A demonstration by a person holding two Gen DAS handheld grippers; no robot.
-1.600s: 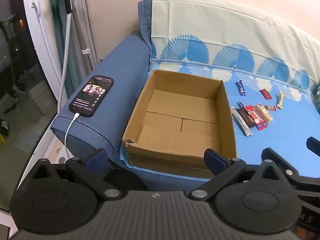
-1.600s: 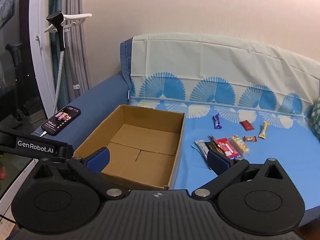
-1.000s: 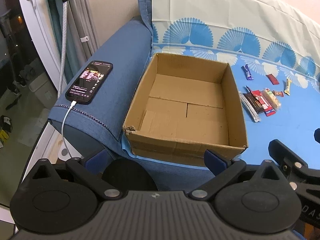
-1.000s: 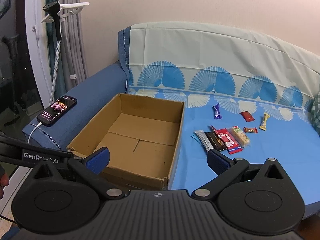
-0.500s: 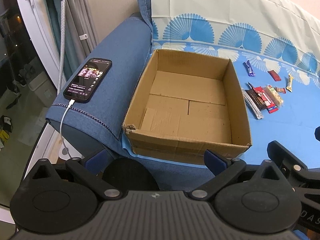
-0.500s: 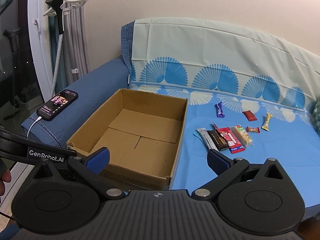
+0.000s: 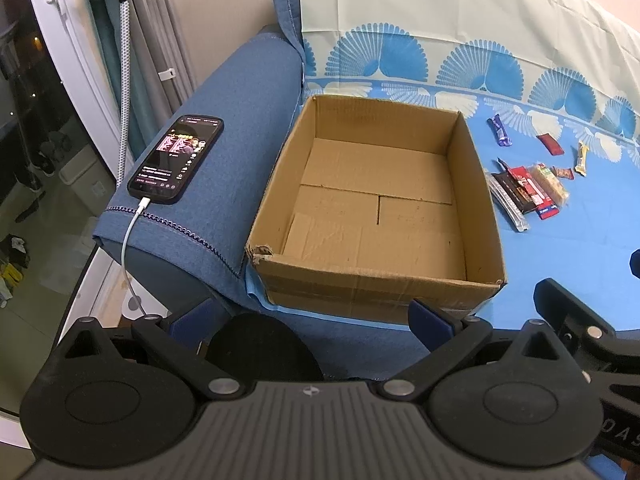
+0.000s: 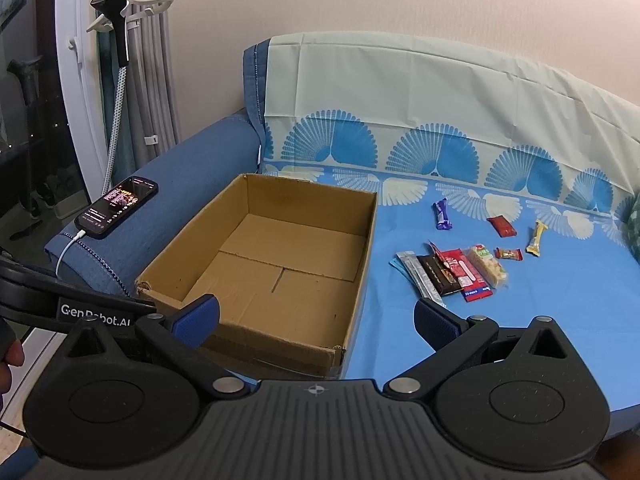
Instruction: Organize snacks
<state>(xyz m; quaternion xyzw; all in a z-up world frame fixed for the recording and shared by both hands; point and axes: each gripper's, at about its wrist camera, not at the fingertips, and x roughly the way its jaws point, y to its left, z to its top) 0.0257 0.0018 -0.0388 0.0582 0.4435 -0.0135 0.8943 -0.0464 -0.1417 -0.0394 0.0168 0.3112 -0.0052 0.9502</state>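
Note:
An empty cardboard box [image 7: 476, 184] [image 8: 366, 248] sits on the sofa's blue cover beside the armrest. Right of it lie several snacks: a cluster of bars [image 8: 452, 270] [image 7: 528, 190], a purple bar [image 8: 442, 214] [image 7: 500, 130], a red packet [image 8: 502, 226], a small red candy [image 8: 508, 255] and a yellow bar [image 8: 536, 238]. My left gripper [image 7: 312, 318] hangs open before the box's near wall, holding nothing. My right gripper [image 8: 316, 318] is open over the box's near right corner, well short of the snacks.
A lit phone [image 7: 176, 158] [image 8: 118, 206] on a white charging cable lies on the blue armrest [image 7: 240, 128]. A steamer hose and curtains [image 8: 120, 60] stand at the left by a glass door. The sofa backrest [image 8: 420, 92] rises behind the snacks.
Both grippers have drifted slightly closer to the sofa and to the right; the box and snacks lie where they were. Both stay open.

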